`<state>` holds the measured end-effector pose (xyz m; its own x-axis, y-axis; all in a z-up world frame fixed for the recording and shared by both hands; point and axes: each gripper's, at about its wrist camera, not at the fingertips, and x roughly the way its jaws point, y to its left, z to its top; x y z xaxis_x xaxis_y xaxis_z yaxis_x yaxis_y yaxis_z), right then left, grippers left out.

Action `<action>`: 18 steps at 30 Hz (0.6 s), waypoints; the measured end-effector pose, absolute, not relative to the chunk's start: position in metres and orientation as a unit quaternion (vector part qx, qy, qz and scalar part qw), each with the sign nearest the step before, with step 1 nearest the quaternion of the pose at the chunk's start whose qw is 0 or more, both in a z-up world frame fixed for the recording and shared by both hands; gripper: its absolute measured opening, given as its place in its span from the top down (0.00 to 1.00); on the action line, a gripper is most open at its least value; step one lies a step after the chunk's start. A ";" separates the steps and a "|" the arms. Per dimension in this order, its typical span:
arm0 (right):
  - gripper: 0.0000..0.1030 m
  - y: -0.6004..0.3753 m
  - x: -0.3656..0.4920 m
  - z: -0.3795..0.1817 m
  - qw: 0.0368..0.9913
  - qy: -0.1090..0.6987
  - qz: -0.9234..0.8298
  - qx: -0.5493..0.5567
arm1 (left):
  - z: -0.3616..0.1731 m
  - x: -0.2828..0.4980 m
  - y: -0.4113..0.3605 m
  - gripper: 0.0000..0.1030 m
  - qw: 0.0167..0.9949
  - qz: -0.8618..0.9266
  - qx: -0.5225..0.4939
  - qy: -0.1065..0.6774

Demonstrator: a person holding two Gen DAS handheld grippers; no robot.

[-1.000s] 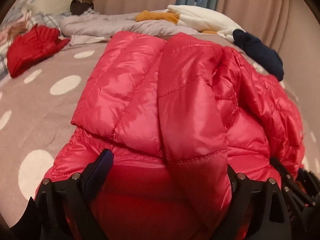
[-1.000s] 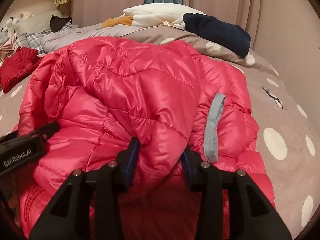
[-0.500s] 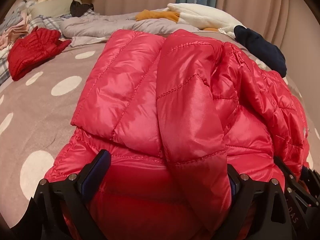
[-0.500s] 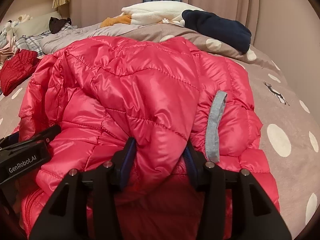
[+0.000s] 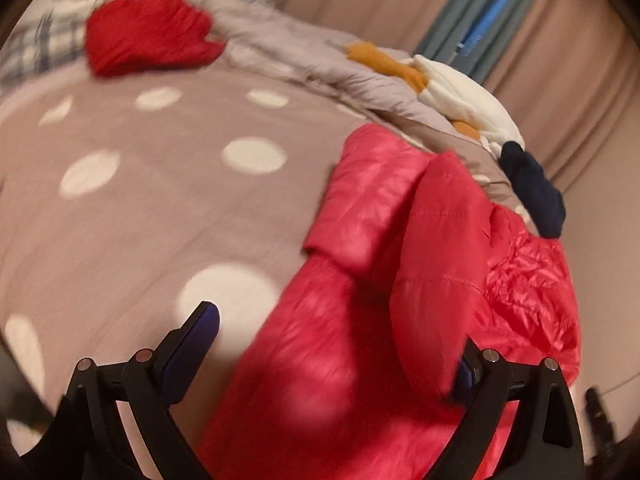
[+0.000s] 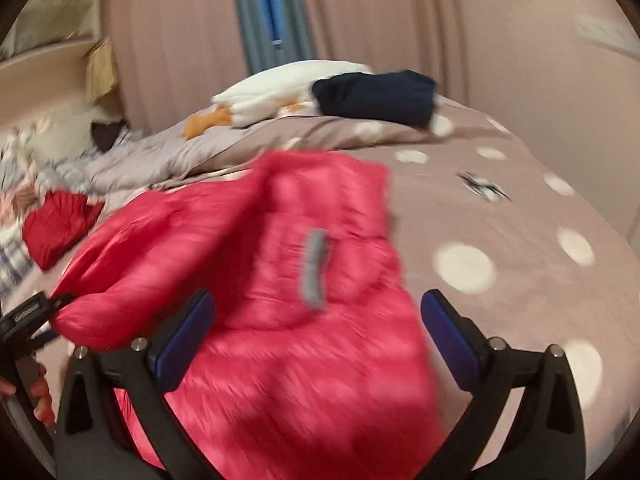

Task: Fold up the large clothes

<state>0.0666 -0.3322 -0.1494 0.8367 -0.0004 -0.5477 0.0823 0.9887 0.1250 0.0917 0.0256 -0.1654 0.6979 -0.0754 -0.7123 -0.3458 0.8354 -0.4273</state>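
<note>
A shiny red puffer jacket (image 5: 400, 280) lies folded on the dotted bedspread (image 5: 160, 200); it also shows in the right wrist view (image 6: 280, 320), with a grey hanging loop (image 6: 314, 268) on top. My left gripper (image 5: 336, 344) is open, its jaws wide apart, with the jacket's near edge between them and a sleeve fold against the right finger (image 5: 464, 372). My right gripper (image 6: 320, 332) is open, jaws wide apart over the jacket's near end, holding nothing. Both views are blurred.
A second red garment (image 5: 148, 36) lies at the far left of the bed. A grey quilt (image 5: 304, 68), a white and orange plush (image 6: 288, 88) and a folded navy garment (image 6: 376, 96) lie along the far side by the curtains. The bedspread (image 6: 500, 240) shows right of the jacket.
The right gripper has opened and let go of the jacket fold it was shut on. Both grippers have swung and drawn back; the left now looks more to the left.
</note>
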 end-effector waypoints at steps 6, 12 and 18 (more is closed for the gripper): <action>0.00 -0.385 0.004 -0.190 0.927 0.320 -0.073 0.178 | -0.173 0.042 0.027 0.05 0.875 0.072 -0.306 0.368; 0.00 -0.390 -0.038 -0.220 0.912 0.334 -0.088 0.223 | -0.178 -0.006 0.035 0.05 0.887 0.109 -0.311 0.324; 0.00 -0.383 -0.053 -0.238 0.903 0.328 -0.095 0.261 | -0.211 -0.023 0.044 0.05 0.867 0.121 -0.354 0.329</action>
